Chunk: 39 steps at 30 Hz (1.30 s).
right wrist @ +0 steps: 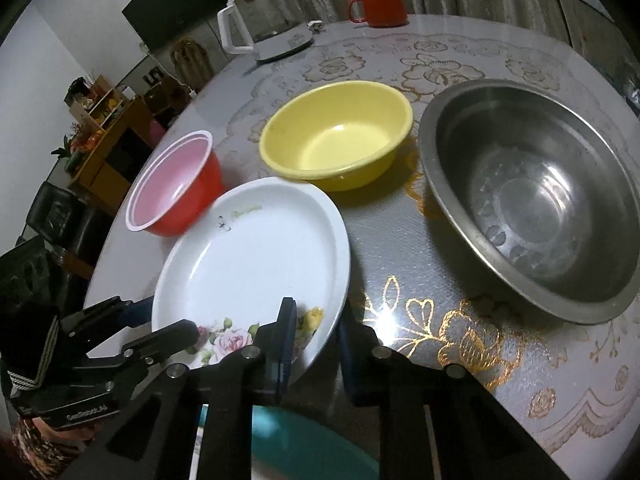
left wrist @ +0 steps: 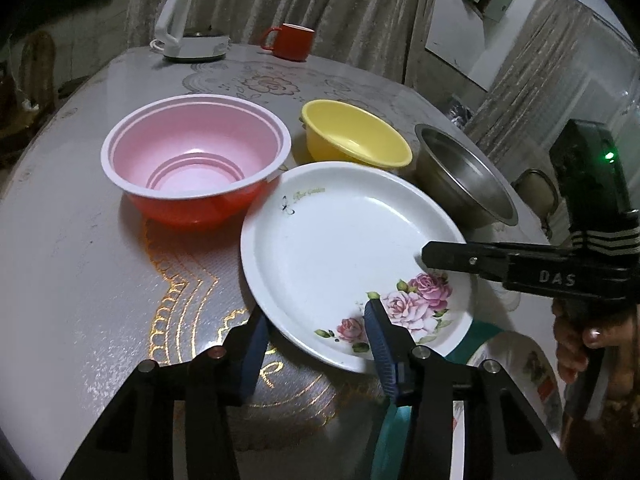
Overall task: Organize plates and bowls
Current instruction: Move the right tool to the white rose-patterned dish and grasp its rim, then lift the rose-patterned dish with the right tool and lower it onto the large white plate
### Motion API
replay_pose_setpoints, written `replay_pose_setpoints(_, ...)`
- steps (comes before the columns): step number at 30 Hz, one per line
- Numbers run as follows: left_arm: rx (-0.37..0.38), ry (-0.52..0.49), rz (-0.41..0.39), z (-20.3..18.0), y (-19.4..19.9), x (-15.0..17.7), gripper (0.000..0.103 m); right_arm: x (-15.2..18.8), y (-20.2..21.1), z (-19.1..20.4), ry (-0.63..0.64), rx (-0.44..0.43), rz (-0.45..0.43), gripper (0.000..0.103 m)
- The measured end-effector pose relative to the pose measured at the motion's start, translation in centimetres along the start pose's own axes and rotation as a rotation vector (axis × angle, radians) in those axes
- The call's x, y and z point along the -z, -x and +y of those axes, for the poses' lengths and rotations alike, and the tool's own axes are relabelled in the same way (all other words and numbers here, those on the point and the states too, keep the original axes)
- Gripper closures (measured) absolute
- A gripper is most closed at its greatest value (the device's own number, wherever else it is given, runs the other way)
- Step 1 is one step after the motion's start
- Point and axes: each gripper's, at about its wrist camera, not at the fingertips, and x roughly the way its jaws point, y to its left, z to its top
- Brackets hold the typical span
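Near the middle of a round table (left wrist: 80, 260) under a cloth patterned in gold: a white plate (left wrist: 332, 248) with pink roses painted on its near side, held at that near edge from two sides. On the near-left edge, the left gripper (left wrist: 316, 316), astride the rim with one blue pad outside and beneath the edge and the other lying on the rose-painted face; clamped on the plate by the look of it, though with the fingers well apart. On the near-right edge, the right gripper (right wrist: 317, 306), fingers close together, one pad on the inner face by a yellow flower and the other under the rim; pinched on the same plate. At the far right of the left wrist view, a person's hand (left wrist: 576, 344) around the black handle of that right gripper. Just left of the plate and slightly farther, close against its rim, a red bowl (left wrist: 196, 160) with a pink inside. Just beyond the plate, a yellow bowl (left wrist: 356, 136), upright. To the right, a steel bowl (left wrist: 464, 176), wide and upright, apart from the plate. Under the plate's near-right edge, something teal (left wrist: 476, 336), too hidden to identify. At the far edge of the table, a white kettle (left wrist: 192, 20) to the left and a red mug (left wrist: 292, 42) to its right, both well away from the dishes.
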Motion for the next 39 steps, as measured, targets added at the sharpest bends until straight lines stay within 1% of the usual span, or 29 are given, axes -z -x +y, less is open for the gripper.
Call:
replay_pose_setpoints(5,0.015,0.010,-0.009,0.0,0.4,0.6,0.055,0.7,0.8,0.2,-0.021,-0.035,-0.025,0.084)
replay_pose_setpoints(9,0.025,0.009,-0.028,-0.2,0.9,0.8,0.055,1.0,1.3,0.8,-0.007,-0.024,-0.046,0.084)
replay_pose_setpoints(14,0.034,0.009,-0.060,-0.4,1.6,0.9,0.055,1.2,2.0,1.0,-0.011,-0.035,-0.076,0.084)
replay_pose_setpoints(23,0.028,-0.026,-0.121,-1.7,4.0,0.9,0.055,1.7,4.3,1.9,-0.002,-0.050,-0.132,0.084)
replay_pose_setpoints(32,0.053,-0.070,-0.172,-3.6,6.5,1.7,0.055,3.7,7.4,2.8,-0.016,-0.084,-0.191,0.084)
replay_pose_setpoints(39,0.097,-0.112,-0.175,-5.2,8.1,3.1,0.055,6.6,9.8,2.4,-0.075,-0.122,-0.232,0.084)
